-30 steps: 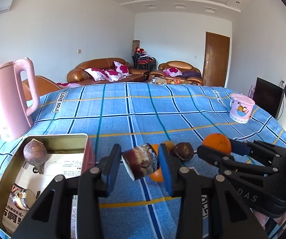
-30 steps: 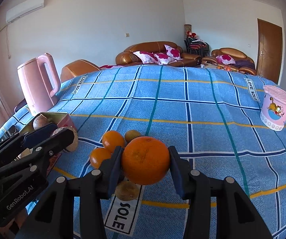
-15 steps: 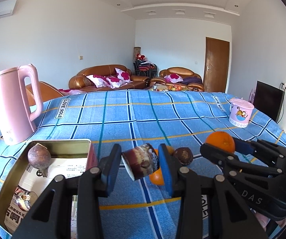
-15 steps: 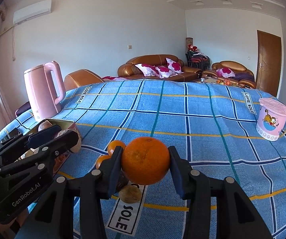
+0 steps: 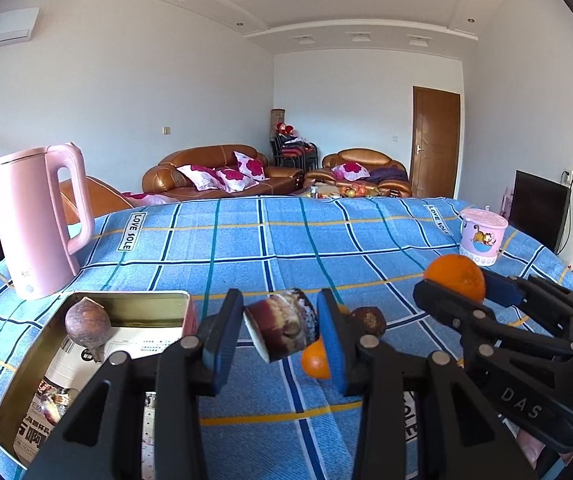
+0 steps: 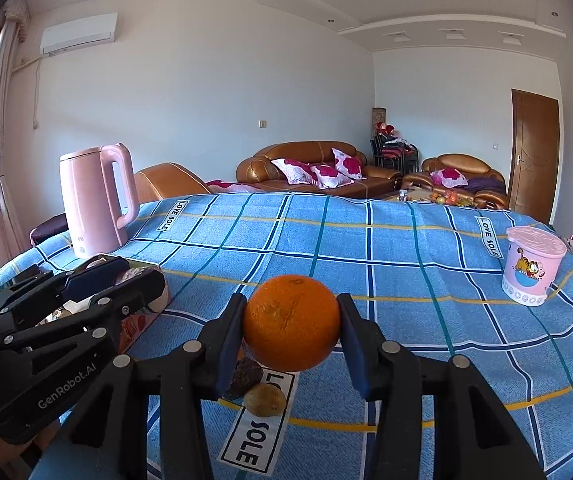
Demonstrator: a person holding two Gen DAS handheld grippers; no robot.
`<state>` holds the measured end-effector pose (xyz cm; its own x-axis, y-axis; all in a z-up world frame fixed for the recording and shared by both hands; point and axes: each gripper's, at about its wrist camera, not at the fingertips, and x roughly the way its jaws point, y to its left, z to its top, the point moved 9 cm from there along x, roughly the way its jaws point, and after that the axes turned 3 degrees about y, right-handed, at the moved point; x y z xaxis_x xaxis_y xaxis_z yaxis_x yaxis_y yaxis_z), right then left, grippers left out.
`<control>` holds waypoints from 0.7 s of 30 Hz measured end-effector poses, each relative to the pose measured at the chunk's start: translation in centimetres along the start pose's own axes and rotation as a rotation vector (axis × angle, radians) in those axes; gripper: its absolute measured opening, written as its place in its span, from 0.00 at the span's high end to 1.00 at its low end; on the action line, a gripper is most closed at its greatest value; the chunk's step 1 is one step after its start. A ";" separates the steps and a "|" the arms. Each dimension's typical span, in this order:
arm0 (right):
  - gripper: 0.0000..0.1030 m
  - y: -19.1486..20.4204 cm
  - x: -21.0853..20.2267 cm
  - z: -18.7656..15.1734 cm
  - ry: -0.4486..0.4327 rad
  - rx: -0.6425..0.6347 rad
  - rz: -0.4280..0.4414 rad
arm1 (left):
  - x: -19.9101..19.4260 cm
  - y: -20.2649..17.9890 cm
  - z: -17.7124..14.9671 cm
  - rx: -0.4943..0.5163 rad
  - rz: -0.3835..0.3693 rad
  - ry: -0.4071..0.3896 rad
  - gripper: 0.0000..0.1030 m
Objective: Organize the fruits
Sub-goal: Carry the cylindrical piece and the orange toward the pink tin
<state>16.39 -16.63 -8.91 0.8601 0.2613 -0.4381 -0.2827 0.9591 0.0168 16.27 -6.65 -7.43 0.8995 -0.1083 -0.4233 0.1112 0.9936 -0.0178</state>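
Both grippers were loaded, so the sorting looked to be mid-way rather than near its end. The left gripper [image 5: 280, 330] had its fingers pinched on a dark, reddish-brown cut fruit [image 5: 282, 330], pale at its cut end, held clear of the cloth just right of the tin's near corner. The right gripper [image 6: 291, 330] had its fingers pressed on either side of a large orange [image 6: 292, 322], lifted above the cloth.

The metal tin [image 5: 26, 384], lined with printed paper, lay open at the left and already held one brown round fruit [image 5: 87, 322] against its far-left side, with something wrapped or printed in its near corner that I could not identify. That one fruit counted as done. Left on the cloth were at least a small orange [image 5: 315, 362] partly hidden behind the left fingers, a dark brown fruit [image 5: 369, 321] just beyond it, and, in the right wrist view, a dark lumpy piece [image 6: 246, 376] touching a tan kiwi-like fruit [image 6: 265, 399] beneath the held orange. My judgement was that the two held fruits and these loose ones were yet to be placed.

The table [image 6: 406, 264] was covered by a blue checked cloth with teal, navy and yellow lines and "LOVE SOLE" labels. A pink kettle [image 5: 38, 220] stood at the far left beyond the tin, and a pink cartoon tub [image 6: 532, 266] stood well apart at the right.

Beyond lay a living room: brown leather sofas [image 5: 222, 172] with pink-flowered cushions, a wooden door [image 5: 435, 142], white walls, and an air conditioner [image 6: 80, 34] high on the left wall.
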 end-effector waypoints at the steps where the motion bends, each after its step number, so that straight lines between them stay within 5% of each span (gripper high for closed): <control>1: 0.54 0.0 -0.1 0.0 -0.007 -0.001 -0.001 | 0.0 0.0 0.0 0.000 0.000 -0.002 0.61; 21: 0.54 0.3 -2.0 0.5 -0.092 -0.019 -0.011 | -2.1 -0.2 0.9 0.026 0.042 -0.102 0.61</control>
<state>14.85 -16.84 -7.59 0.8985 0.2605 -0.3532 -0.2801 0.9599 -0.0048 14.71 -6.64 -5.69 0.9418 -0.0700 -0.3287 0.0819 0.9964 0.0225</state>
